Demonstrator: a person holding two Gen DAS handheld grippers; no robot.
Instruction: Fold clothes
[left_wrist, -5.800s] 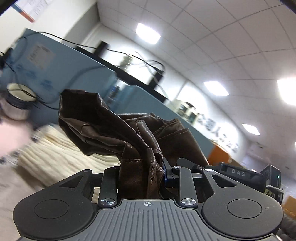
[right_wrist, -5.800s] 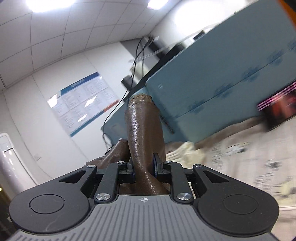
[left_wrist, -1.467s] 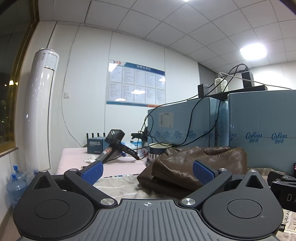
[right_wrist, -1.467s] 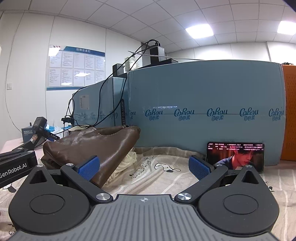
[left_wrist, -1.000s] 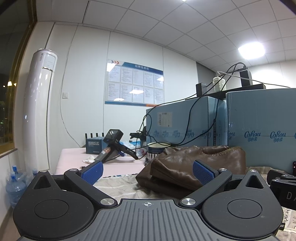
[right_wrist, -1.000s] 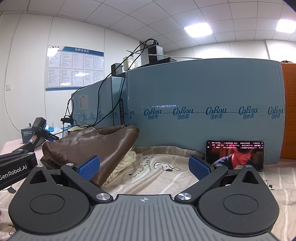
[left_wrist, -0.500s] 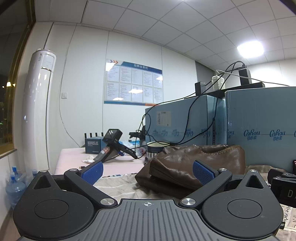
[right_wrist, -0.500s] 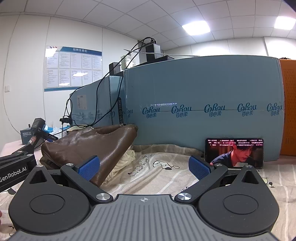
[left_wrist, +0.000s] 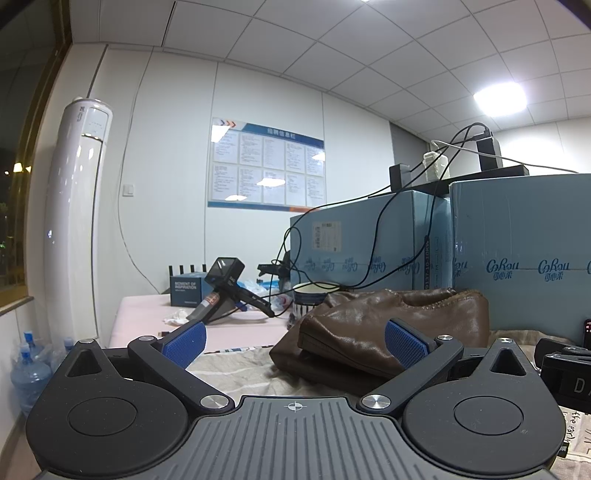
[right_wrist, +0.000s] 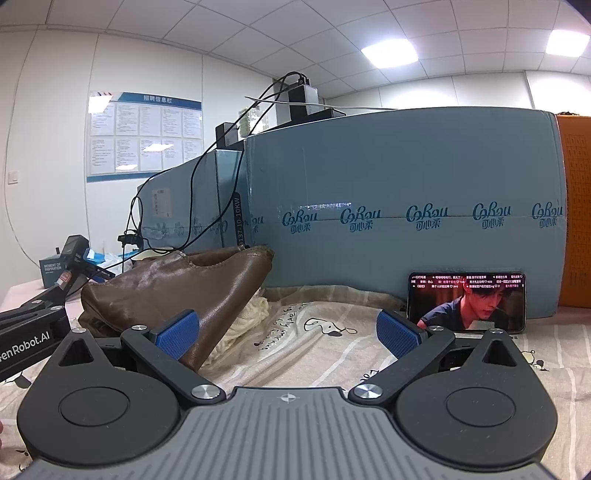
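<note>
A brown leather garment (left_wrist: 384, 328) lies folded in a low pile on the printed bed sheet (right_wrist: 332, 350); it also shows in the right wrist view (right_wrist: 166, 291). A cream cloth (right_wrist: 247, 317) sticks out under its right edge. My left gripper (left_wrist: 293, 341) is open and empty, low over the sheet, just in front of the pile. My right gripper (right_wrist: 288, 332) is open and empty, to the right of the pile.
Tall blue cartons (right_wrist: 406, 221) stand right behind the pile, with cables hanging over them. A phone (right_wrist: 467, 301) playing video leans on a carton. A handheld camera rig (left_wrist: 225, 288), a small box and a cup sit on the pink surface at left.
Since 5.8 s ago both grippers let go of the leather garment, which now lies folded on the sheet. Over the last second both views have only drifted slightly.
</note>
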